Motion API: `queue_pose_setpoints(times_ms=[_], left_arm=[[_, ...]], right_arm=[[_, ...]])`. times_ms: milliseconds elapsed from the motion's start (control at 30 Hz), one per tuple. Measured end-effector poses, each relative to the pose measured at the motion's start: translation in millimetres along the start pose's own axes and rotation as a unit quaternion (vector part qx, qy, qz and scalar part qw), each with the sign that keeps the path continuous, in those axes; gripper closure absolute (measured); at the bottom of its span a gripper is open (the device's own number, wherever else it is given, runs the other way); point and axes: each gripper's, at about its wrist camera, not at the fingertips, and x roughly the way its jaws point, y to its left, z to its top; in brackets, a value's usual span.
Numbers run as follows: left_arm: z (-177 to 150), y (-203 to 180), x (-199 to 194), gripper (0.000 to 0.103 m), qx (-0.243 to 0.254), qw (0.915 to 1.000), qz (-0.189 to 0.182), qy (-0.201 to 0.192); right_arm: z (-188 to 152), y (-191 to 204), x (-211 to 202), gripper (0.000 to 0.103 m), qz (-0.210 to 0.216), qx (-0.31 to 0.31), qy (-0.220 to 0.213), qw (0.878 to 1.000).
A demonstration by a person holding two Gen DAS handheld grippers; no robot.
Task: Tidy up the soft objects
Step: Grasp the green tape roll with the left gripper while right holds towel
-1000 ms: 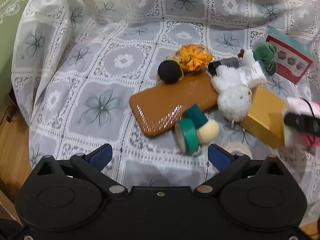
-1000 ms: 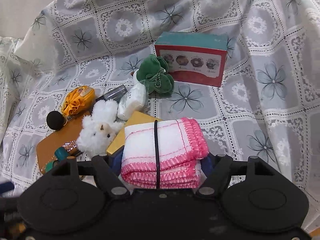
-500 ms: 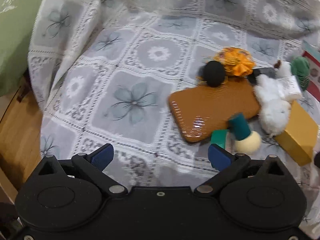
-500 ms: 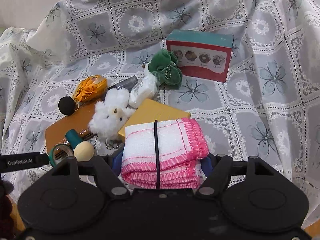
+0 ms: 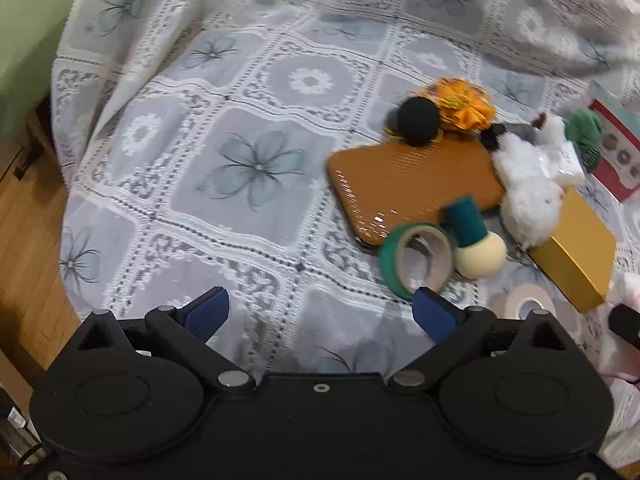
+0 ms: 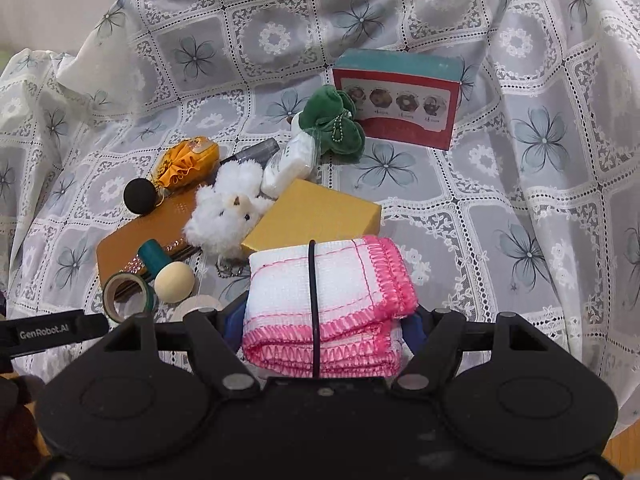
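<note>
So everything's sitting on a white lace cloth (image 5: 256, 168) with grey flower squares, draping over what looks like a couch or chair, bunching up at the back. Wooden floor (image 5: 28, 248) is showing off the left edge, and something pale green (image 5: 24, 40) is peeking in at the top left.

The right gripper (image 6: 320, 320) is clamping a folded white towel with pink trim (image 6: 328, 296), holding it just in front of the yellow box (image 6: 316, 216).

The left gripper (image 5: 320, 312) is hanging over bare cloth with its jaws wide and nothing between them; they've just been closing a bit. Its right finger is sitting just beside the green tape roll (image 5: 416, 260).

The white fluffy toy (image 6: 228, 212) is lying between the orange case (image 5: 412, 188) and the yellow box.
</note>
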Motion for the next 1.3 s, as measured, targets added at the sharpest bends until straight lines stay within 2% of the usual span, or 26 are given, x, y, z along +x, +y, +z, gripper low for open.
queue_pose_setpoints(times_ms=[267, 567, 667, 833, 900, 1100, 1233, 1300], left_arm=[[4, -30, 3, 0.009, 0.057, 0.998, 0.004, -0.027], [3, -42, 18, 0.009, 0.085, 0.9962, 0.001, -0.018], [6, -41, 23, 0.017, 0.08, 0.9967, 0.004, -0.014], [11, -35, 28, 0.026, 0.069, 0.9975, -0.014, -0.008], [11, -34, 26, 0.037, 0.069, 0.9974, -0.014, -0.013], [13, -31, 22, 0.055, 0.074, 0.9965, -0.04, -0.004], [10, -27, 23, 0.055, 0.068, 0.9965, -0.047, 0.004], [8, -27, 23, 0.052, 0.07, 0.9966, -0.043, 0.002]], right_arm=[[-3, -2, 2, 0.032, 0.002, 0.006, 0.01, 1.0], [-4, -4, 5, 0.032, -0.001, 0.01, 0.015, 1.0], [-4, -4, 7, 0.032, -0.002, 0.008, 0.016, 1.0], [-5, -3, 9, 0.032, -0.003, 0.006, 0.019, 1.0], [-6, -2, 9, 0.032, -0.003, 0.005, 0.021, 1.0], [-9, 1, 8, 0.032, -0.005, 0.001, 0.025, 1.0], [-11, 1, 6, 0.032, -0.007, 0.001, 0.026, 1.0], [-11, 1, 5, 0.032, -0.006, 0.002, 0.027, 1.0]])
